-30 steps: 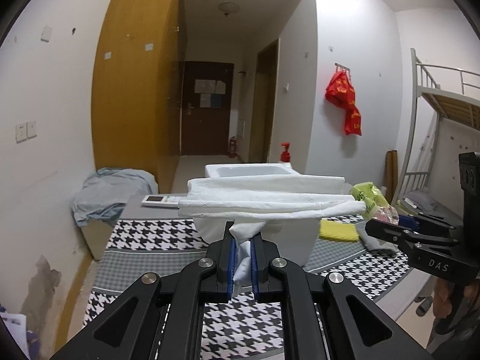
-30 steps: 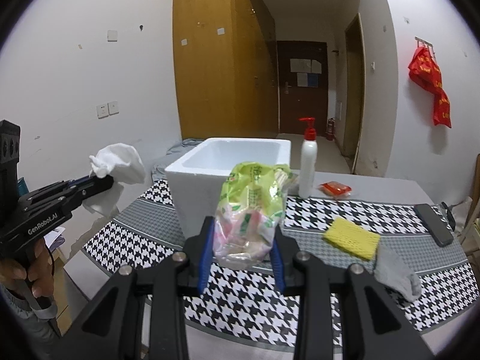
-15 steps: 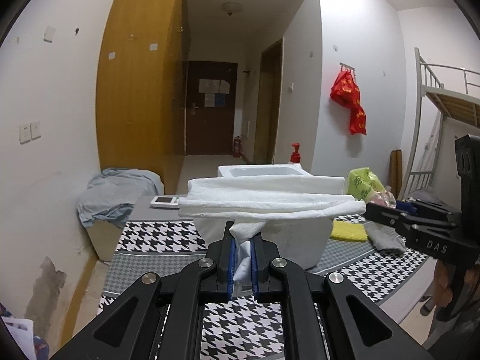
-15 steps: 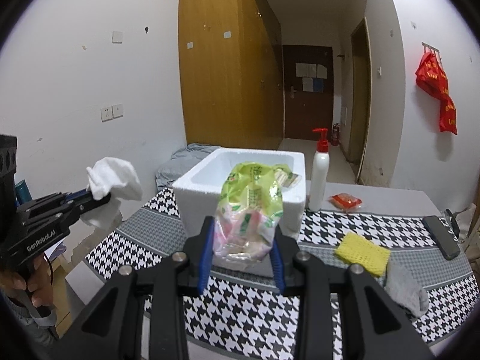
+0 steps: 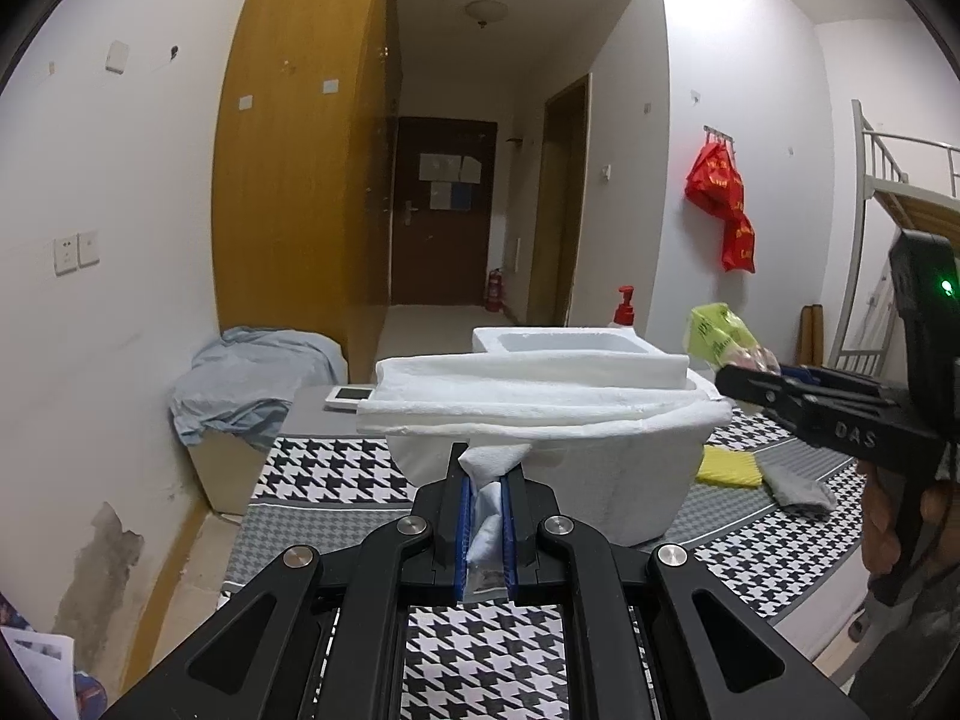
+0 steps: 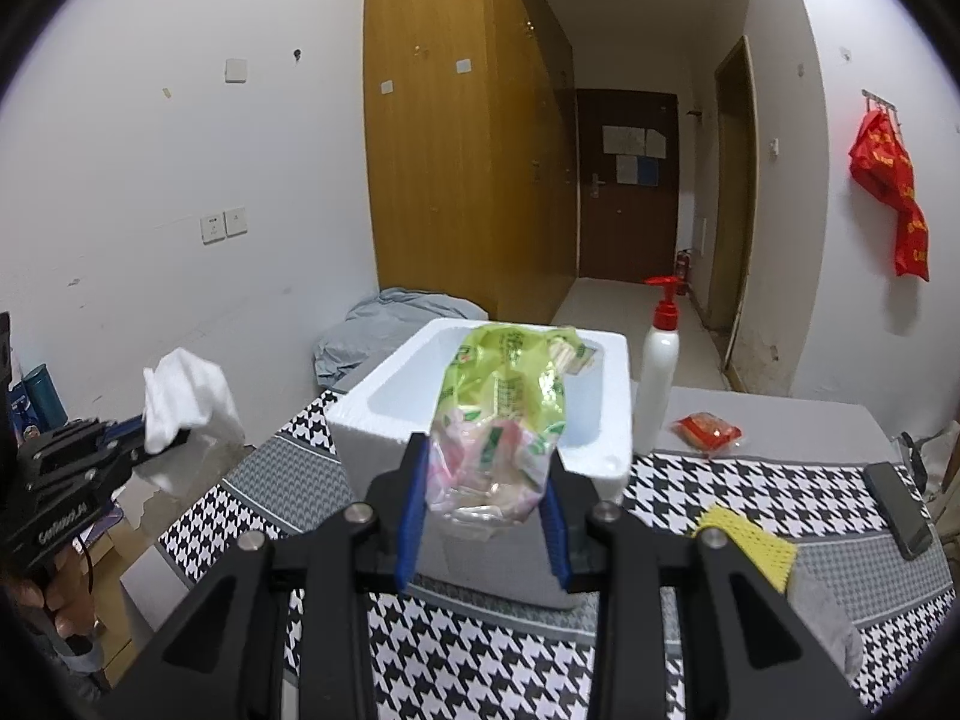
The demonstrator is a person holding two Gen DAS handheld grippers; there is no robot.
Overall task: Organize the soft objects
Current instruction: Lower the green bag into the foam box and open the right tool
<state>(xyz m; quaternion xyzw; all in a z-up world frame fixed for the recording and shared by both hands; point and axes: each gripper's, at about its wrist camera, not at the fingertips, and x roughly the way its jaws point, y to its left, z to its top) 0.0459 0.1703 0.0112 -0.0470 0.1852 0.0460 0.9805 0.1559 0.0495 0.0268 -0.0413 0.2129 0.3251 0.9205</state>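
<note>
White towel [image 5: 540, 396] pinched in the left gripper [image 5: 486, 516], held in the air left of the foam box [image 6: 480, 420]. Green snack bag [image 6: 504, 414] clamped in the right gripper [image 6: 486, 516], raised in front of the box. Yellow sponge [image 6: 747, 546], grey sock [image 6: 822, 618] lying on the checked tablecloth [image 6: 480, 660].

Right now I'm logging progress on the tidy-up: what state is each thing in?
White towel: folded, clamped in left gripper.
Green snack bag: squeezed in right gripper, above the box.
Foam box: open, nothing seen inside.
Yellow cloth: flat on table.
Grey sock: on table.
</note>
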